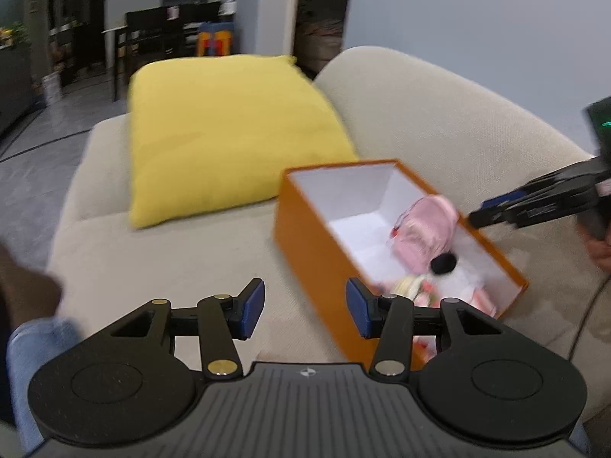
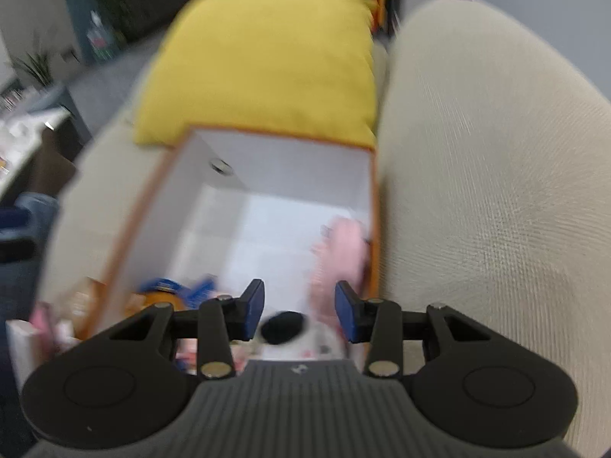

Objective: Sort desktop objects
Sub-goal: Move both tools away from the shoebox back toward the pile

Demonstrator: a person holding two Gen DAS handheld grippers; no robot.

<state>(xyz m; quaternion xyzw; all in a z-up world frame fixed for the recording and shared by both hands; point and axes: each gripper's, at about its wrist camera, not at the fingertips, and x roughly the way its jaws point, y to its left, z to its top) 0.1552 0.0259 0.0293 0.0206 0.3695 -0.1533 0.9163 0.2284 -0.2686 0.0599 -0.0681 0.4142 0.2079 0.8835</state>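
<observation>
Black left gripper [image 1: 304, 307], blue pads [image 1: 254, 305]; brass screws; ribbed grey body

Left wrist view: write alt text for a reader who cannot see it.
An open orange box with a white interior sits on a beige sofa, holding a pink toy backpack and other small items. The open, empty left gripper hovers before it, a yellow cushion behind, the right gripper entering from the right.

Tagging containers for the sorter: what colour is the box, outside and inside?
The box is orange outside, white inside; the left wrist view shows it best.
</observation>
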